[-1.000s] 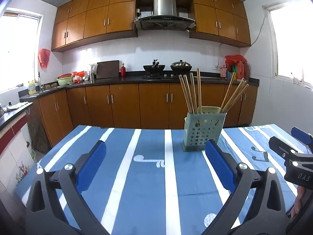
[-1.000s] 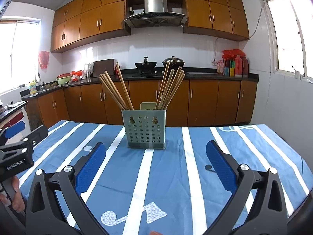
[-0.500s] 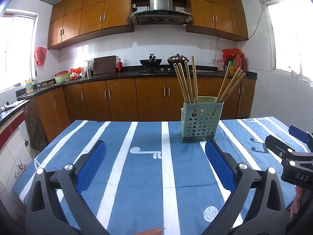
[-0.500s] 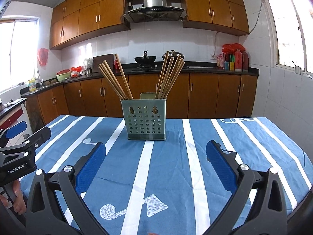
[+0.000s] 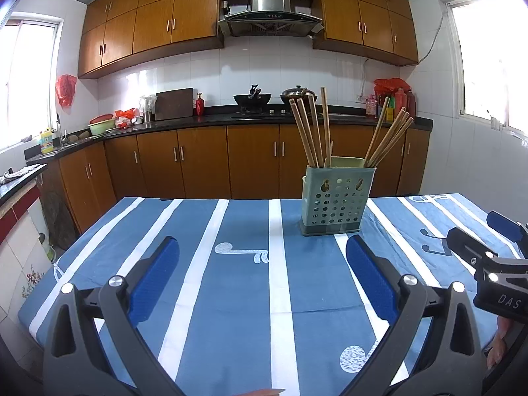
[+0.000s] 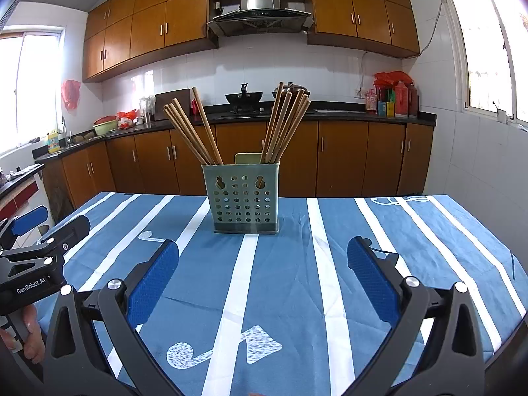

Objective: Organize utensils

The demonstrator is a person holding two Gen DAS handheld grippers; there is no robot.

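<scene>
Both grippers withdrawn, chopsticks [image 6: 277, 125] upright, splayed

Pale green perforated utensil holder [image 6: 243, 198], upright on the blue white-striped tablecloth, at 12 o'clock in the right wrist view and 1 o'clock in the left wrist view. Wooden chopsticks [image 6: 194, 132] stand inside in two bundles, one leaning toward 11 o'clock, the other [image 6: 285, 122] toward 1 o'clock.

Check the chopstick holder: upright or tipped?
Upright. The green chopstick holder sits flat on the striped tablecloth, chopsticks fanning out of its top.
</scene>
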